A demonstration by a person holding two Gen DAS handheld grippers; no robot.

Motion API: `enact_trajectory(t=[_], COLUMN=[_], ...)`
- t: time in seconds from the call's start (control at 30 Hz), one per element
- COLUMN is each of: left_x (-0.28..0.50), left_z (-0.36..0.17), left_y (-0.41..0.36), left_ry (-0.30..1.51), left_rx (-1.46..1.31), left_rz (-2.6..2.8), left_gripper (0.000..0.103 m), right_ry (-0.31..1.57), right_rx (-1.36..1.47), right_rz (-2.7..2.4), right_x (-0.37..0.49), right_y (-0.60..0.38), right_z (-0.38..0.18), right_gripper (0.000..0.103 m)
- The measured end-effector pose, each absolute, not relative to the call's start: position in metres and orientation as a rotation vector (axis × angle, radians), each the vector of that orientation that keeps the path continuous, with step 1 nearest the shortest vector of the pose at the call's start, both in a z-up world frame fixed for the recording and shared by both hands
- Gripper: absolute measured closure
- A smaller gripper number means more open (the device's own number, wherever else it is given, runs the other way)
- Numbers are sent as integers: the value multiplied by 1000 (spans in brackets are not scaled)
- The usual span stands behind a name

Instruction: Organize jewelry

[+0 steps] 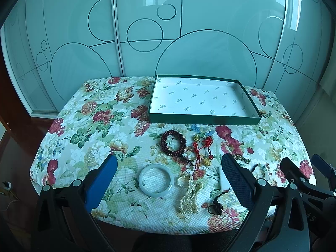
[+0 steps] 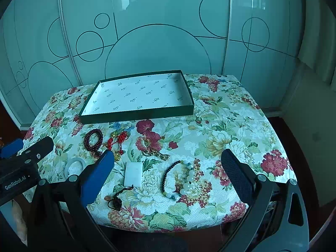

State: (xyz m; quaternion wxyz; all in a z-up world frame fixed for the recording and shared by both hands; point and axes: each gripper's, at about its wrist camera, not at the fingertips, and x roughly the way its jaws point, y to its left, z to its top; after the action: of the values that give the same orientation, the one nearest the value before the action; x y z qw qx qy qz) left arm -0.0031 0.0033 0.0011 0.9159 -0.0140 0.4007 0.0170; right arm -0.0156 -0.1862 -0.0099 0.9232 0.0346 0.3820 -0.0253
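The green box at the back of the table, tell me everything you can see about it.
The green box is a shallow, lidless rectangular tray that looks like cardboard, dark green outside and white inside with small repeated green logos. It holds nothing. It sits flat on the floral tablecloth at the far side, behind the jewelry; neither gripper touches it.

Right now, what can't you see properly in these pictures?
- White tag, left wrist view: mostly behind a gripper finger.
- Bangle, right wrist view: partly hidden by the blue finger.
- Print inside the green box: too small to read in either view.
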Motion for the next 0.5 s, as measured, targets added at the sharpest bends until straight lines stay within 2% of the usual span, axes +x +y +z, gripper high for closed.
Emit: enact_trajectory(t=[0.5], left_x=[-3], left_z=[1], left_y=[3], left_ry=[827], left_rx=[-26], left_rz=[37], left_gripper=[4], right_ry=[784], right_rx=[70], right_rz=[-52], right_x=[-16], right_y=[-186], right_z=[-12], right_gripper=[2])
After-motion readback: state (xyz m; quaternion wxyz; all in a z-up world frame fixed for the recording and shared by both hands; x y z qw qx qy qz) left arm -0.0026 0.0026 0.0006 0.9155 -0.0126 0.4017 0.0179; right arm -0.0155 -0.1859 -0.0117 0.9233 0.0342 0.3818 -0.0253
